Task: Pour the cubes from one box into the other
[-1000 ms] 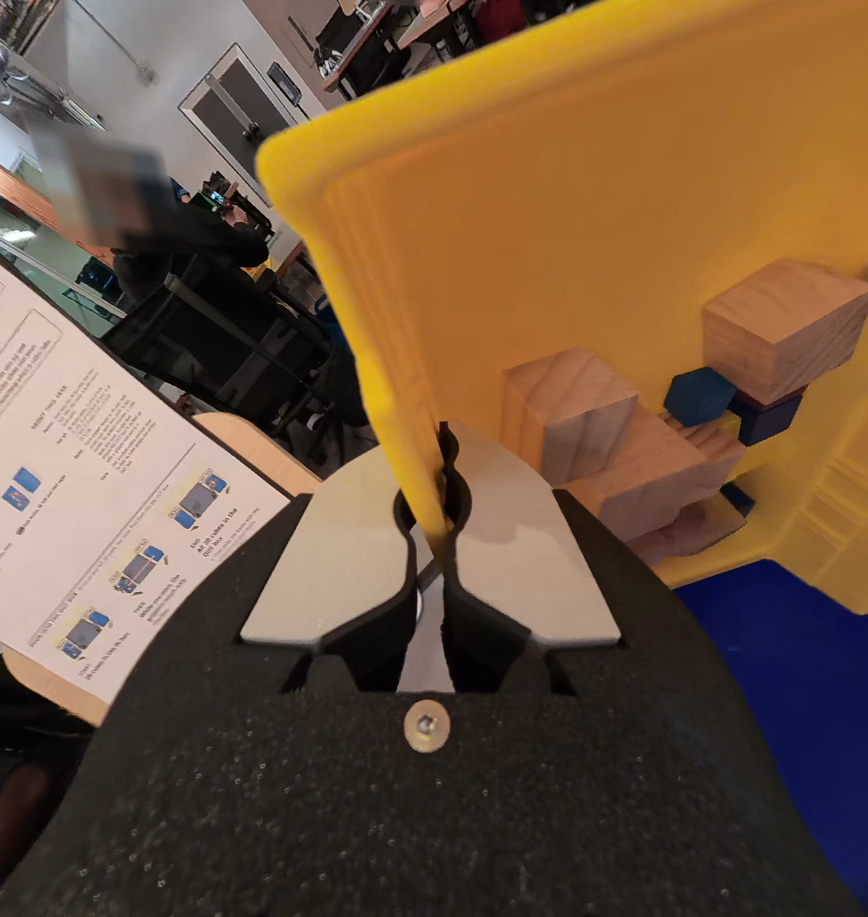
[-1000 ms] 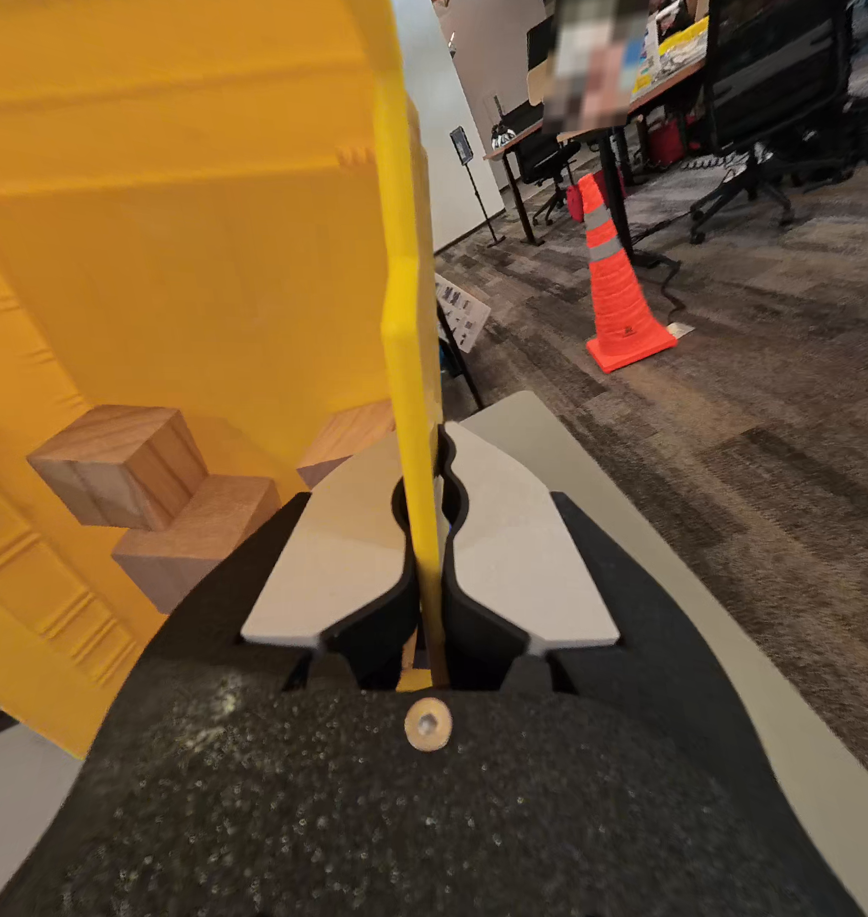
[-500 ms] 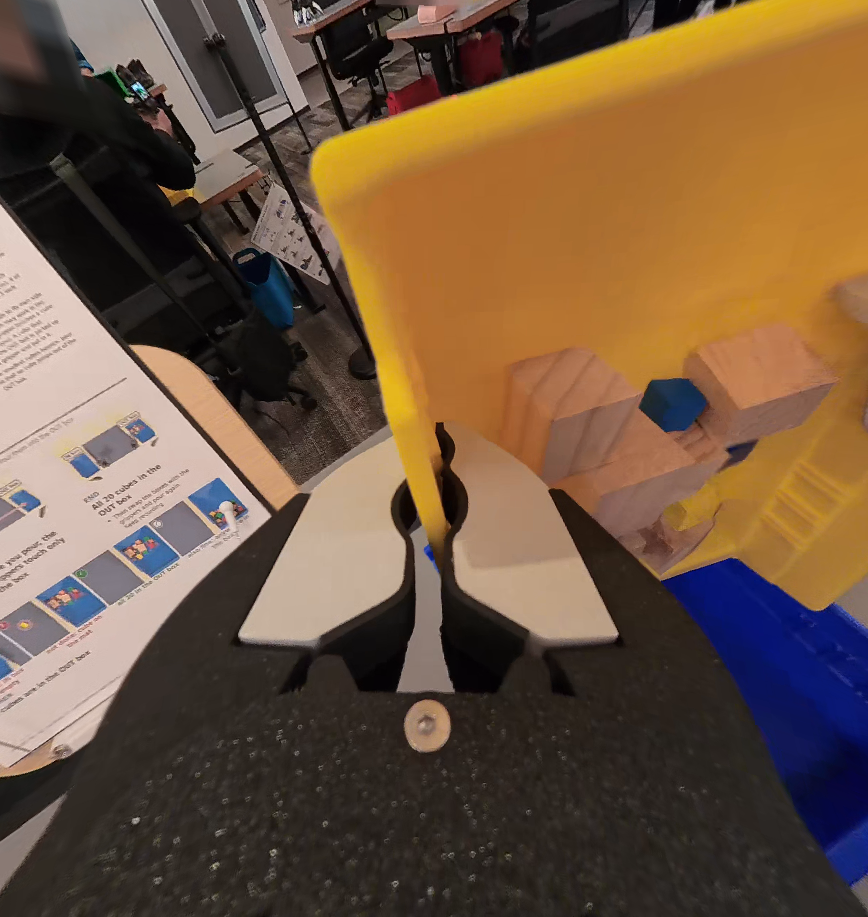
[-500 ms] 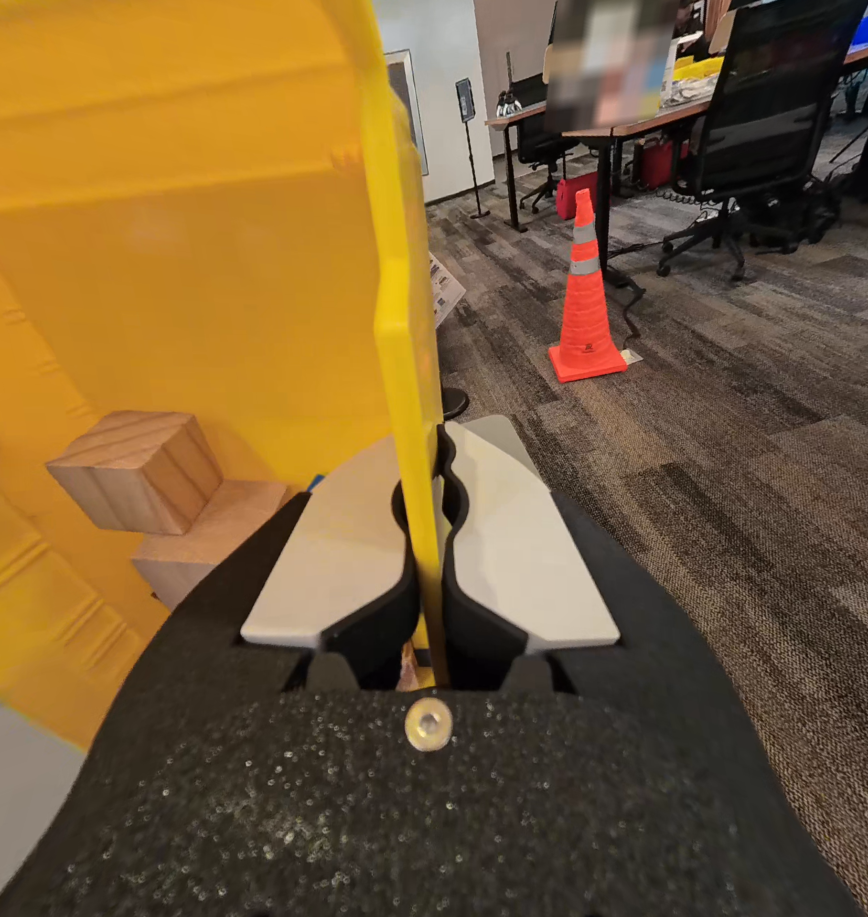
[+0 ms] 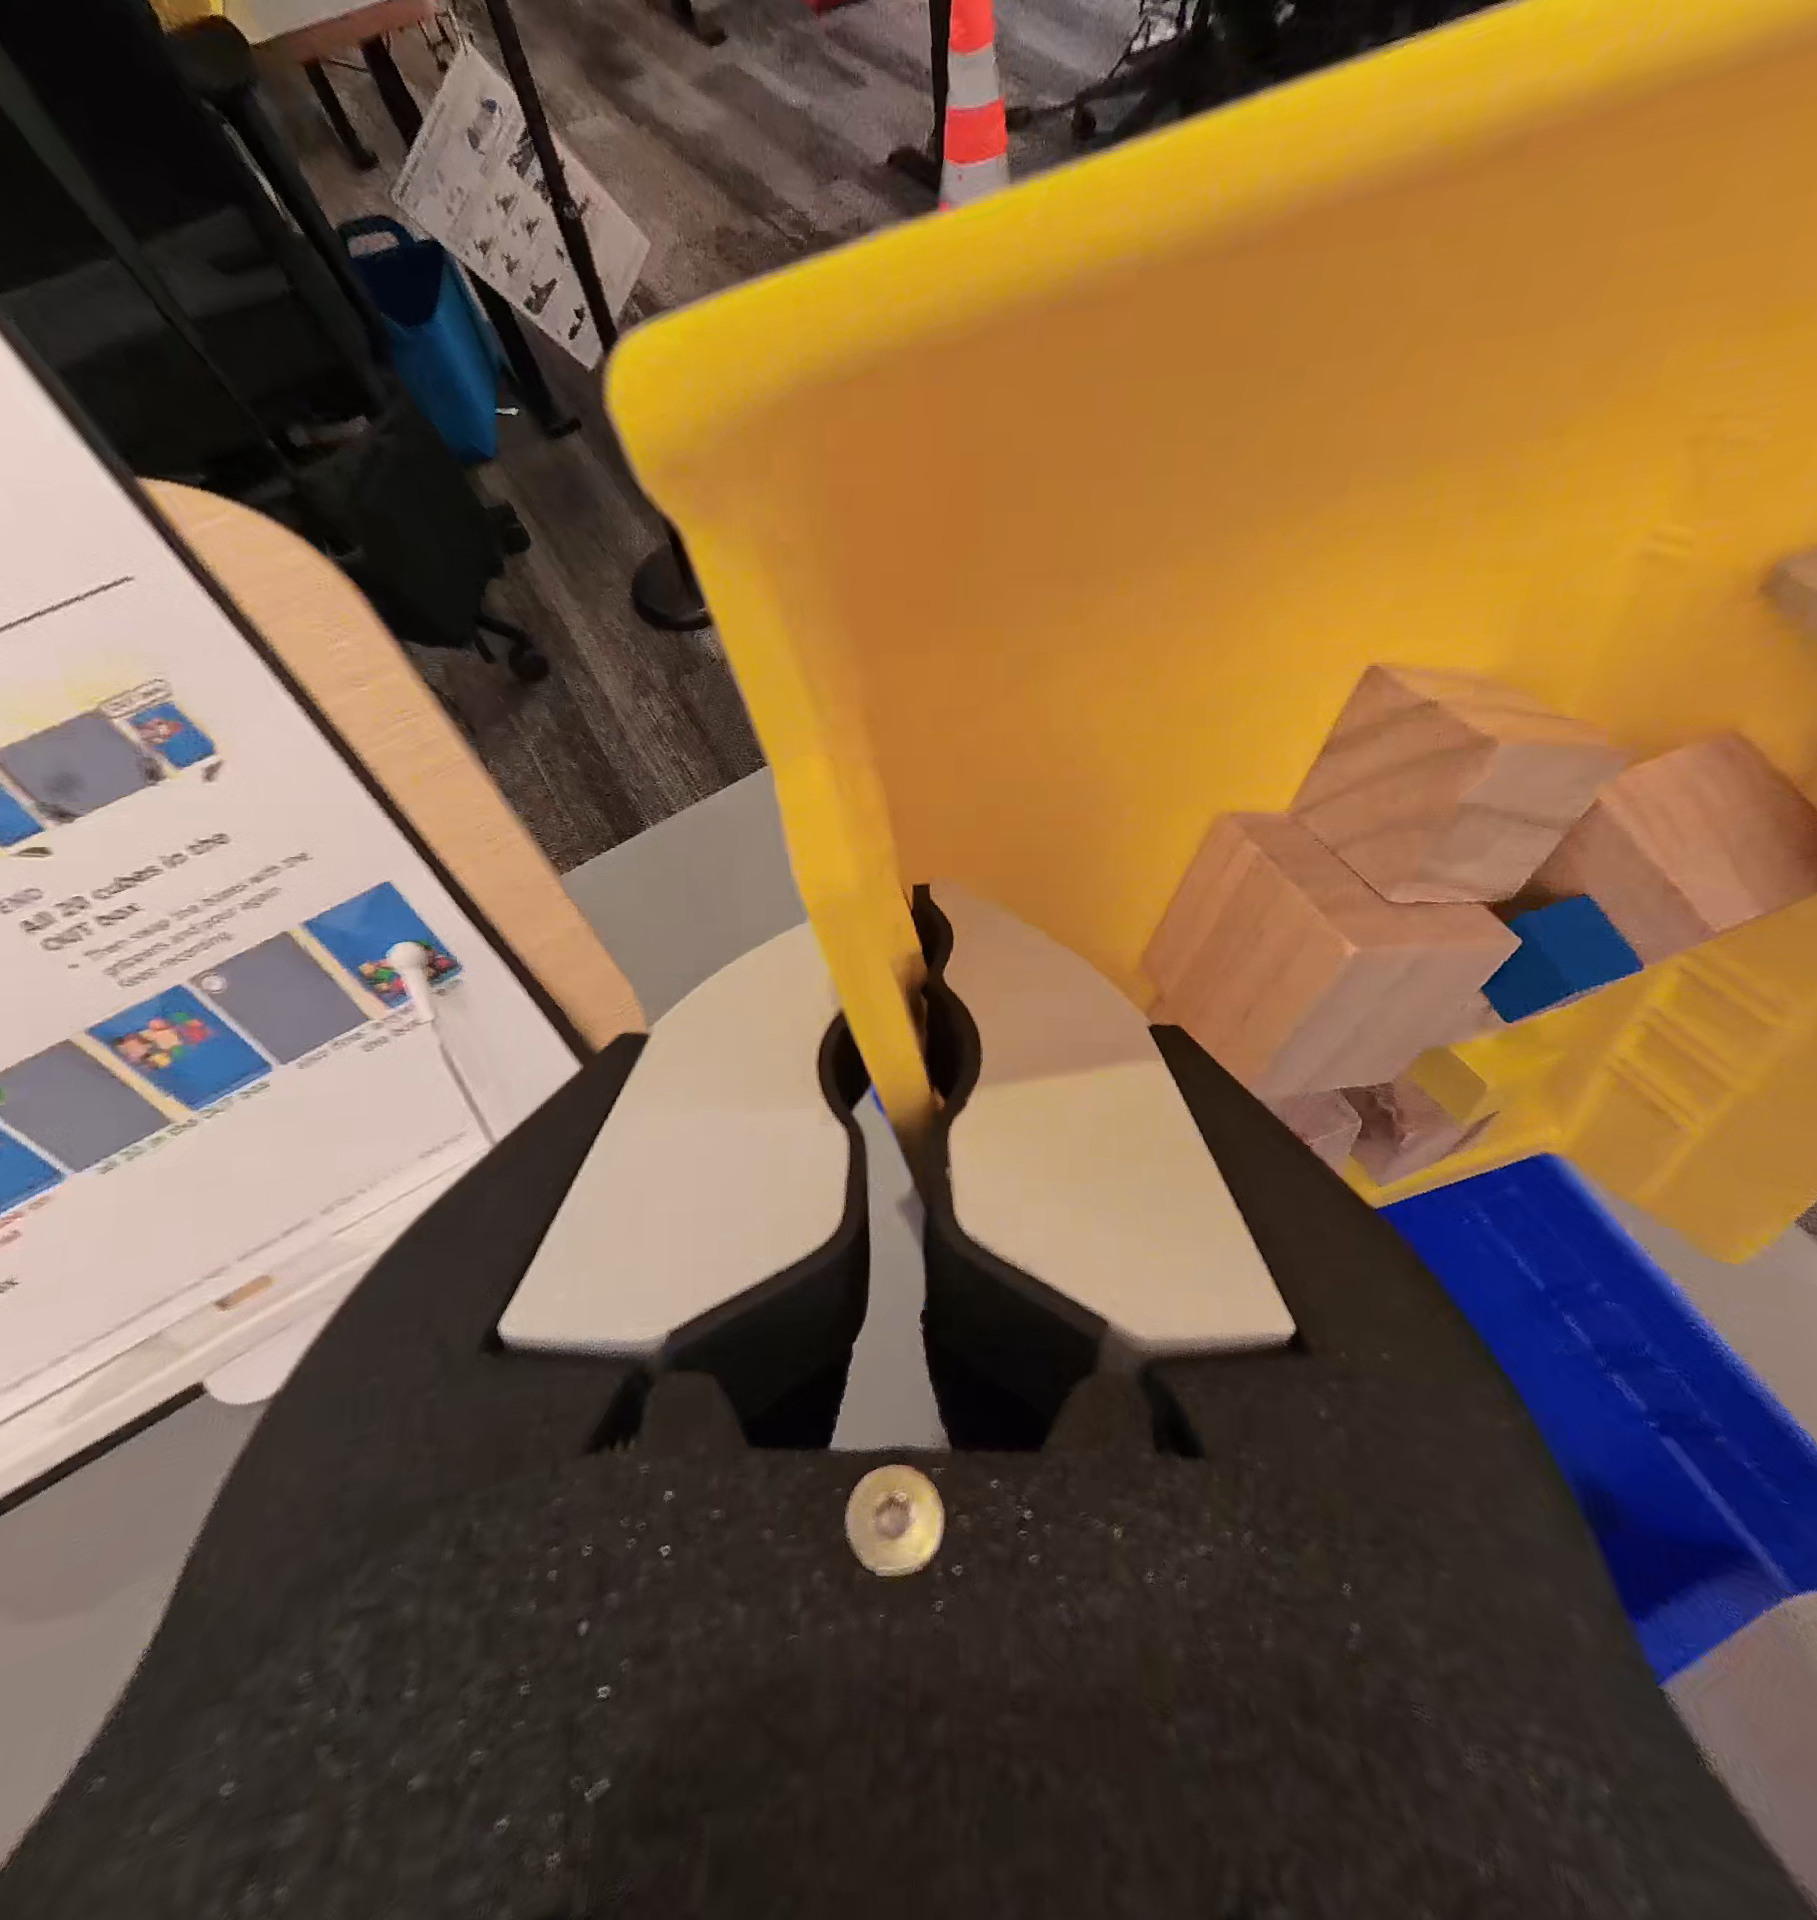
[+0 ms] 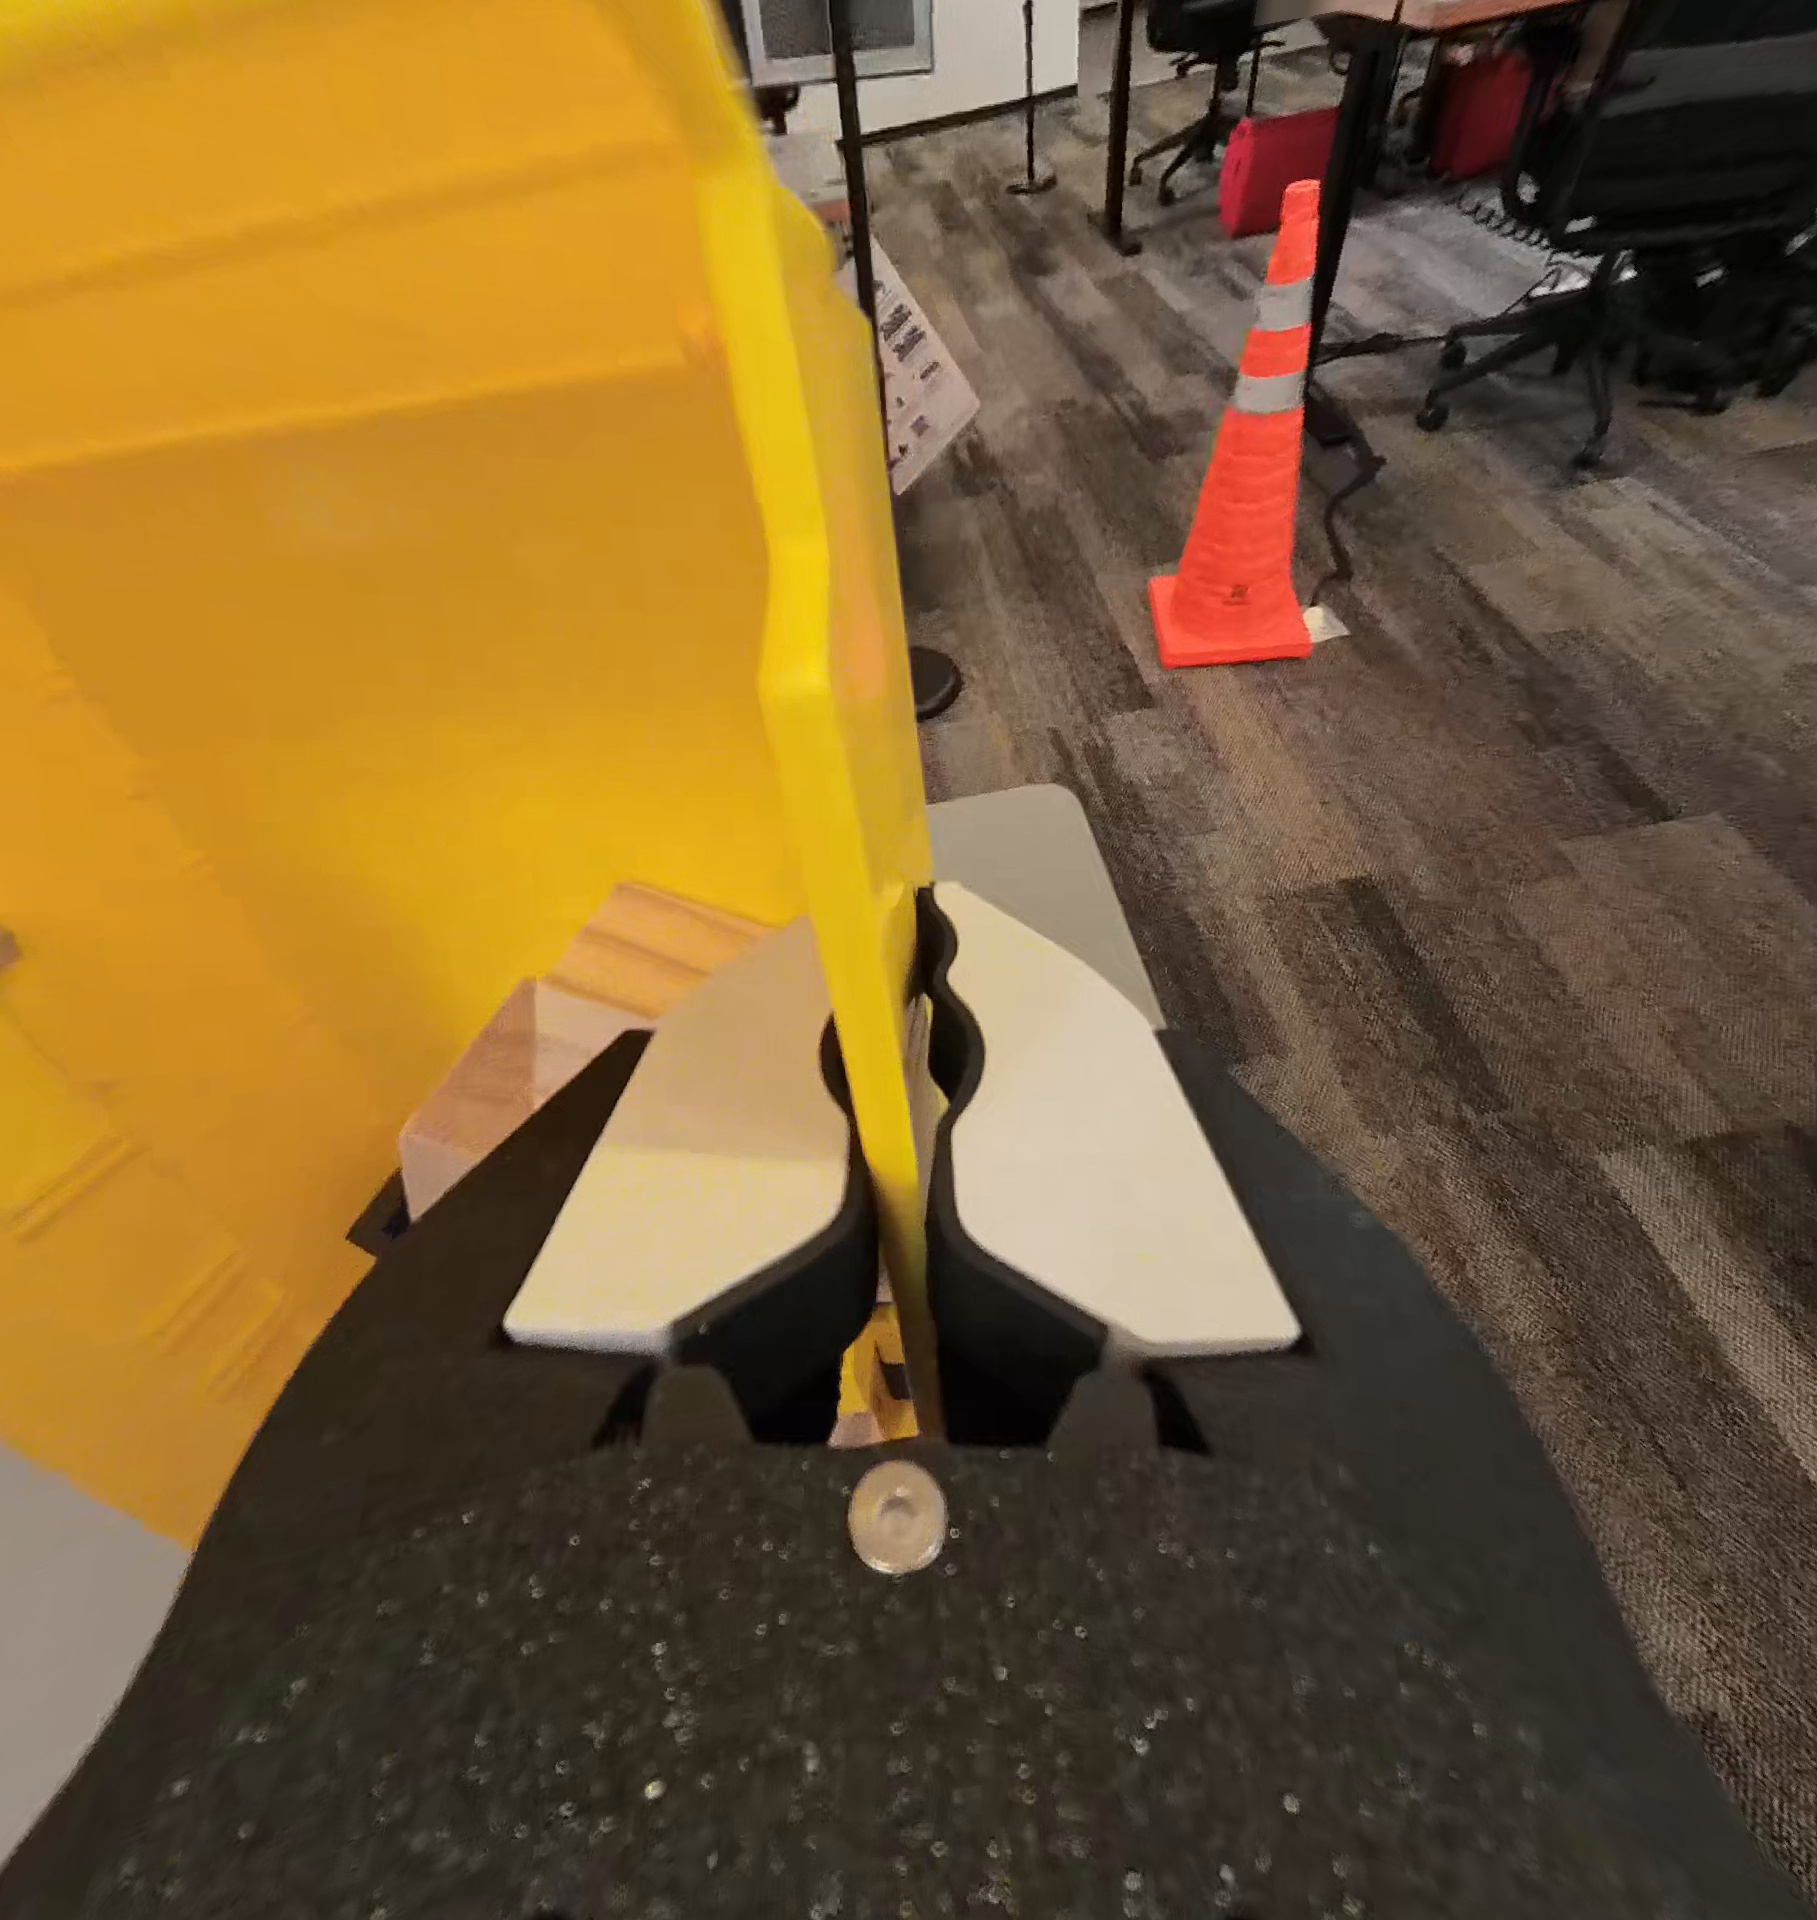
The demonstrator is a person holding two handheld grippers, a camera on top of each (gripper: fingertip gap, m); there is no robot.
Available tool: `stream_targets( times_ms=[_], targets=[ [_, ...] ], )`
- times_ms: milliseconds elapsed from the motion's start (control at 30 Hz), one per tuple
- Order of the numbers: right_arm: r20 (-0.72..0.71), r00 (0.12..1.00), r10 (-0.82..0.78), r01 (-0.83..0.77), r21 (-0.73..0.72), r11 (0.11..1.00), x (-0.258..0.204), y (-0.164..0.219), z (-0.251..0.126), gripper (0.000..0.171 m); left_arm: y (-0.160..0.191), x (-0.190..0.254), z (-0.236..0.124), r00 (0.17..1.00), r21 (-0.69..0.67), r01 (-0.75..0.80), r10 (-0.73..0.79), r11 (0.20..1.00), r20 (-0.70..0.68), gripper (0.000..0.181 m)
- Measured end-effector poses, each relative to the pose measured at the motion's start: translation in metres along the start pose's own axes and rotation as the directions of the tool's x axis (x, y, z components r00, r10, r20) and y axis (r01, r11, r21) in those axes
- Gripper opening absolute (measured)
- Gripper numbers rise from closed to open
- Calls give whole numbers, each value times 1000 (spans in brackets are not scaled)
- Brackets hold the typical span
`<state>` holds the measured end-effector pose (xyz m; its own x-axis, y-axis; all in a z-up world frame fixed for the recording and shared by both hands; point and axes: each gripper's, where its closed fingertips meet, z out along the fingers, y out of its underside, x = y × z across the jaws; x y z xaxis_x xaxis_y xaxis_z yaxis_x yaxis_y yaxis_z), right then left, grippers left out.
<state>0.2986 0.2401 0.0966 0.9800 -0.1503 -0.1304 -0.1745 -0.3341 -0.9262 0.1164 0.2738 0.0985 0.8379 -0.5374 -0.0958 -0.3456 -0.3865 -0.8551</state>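
My left gripper (image 5: 909, 971) is shut on the left wall of the yellow box (image 5: 1247, 499), which is tipped steeply. My right gripper (image 6: 899, 997) is shut on the box's right wall (image 6: 364, 520). Several wooden cubes (image 5: 1330, 956) and a small blue cube (image 5: 1558, 956) are piled against the box's lower wall. The blue box (image 5: 1631, 1392) sits on the table right under that lower edge. In the right wrist view one wooden cube (image 6: 561, 1049) shows beside my left finger; the rest are hidden.
An instruction sheet on a board (image 5: 156, 935) stands to the left on the grey table (image 5: 696, 862). An orange traffic cone (image 6: 1247, 457), office chairs (image 6: 1693, 208) and desks stand on the carpet beyond the table edge.
Both grippers have tipped the yellow box further and lowered it toward the blue box. The cubes have slid and tumbled down toward the low edge.
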Motion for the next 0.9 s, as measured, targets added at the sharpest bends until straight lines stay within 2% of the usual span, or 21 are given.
stream_targets(
  times_ms=[67, 133, 333, 467, 633, 700, 800, 900],
  targets=[
    [-7, 1000, -7, 7, 37, 999, -13, 3, 0, 3, 0, -13, -6, 1000, 1, -9, 9, 1000, 2, 5],
    [40, 996, 83, -86, 61, 994, -24, 13, -4, 3, -5, -21, -16, 999, 26, -37, 37, 999, 24, 5],
    [179, 940, 292, -326, 209, 922, -36, 50, -14, 4, -8, -13, -55, 928, 118, -333, 303, 936, 216, 5],
    [233, 910, 343, -400, 271, 876, -50, 64, -14, 3, 1, -18, -67, 873, 186, -440, 371, 878, 316, 5],
    [256, 902, 348, -414, 279, 866, -58, 68, -9, 3, 6, -25, -65, 879, 249, -436, 348, 865, 327, 5],
    [227, 928, 296, -357, 311, 881, -57, 63, -9, 3, 2, -26, -64, 880, 265, -431, 337, 863, 335, 4],
    [236, 914, 330, -389, 282, 877, -53, 63, 0, 3, 2, -26, -54, 886, 236, -422, 344, 875, 311, 5],
    [259, 915, 310, -389, 351, 852, -51, 54, -4, 3, -8, -21, -63, 880, 281, -440, 347, 853, 325, 5]
  ],
)
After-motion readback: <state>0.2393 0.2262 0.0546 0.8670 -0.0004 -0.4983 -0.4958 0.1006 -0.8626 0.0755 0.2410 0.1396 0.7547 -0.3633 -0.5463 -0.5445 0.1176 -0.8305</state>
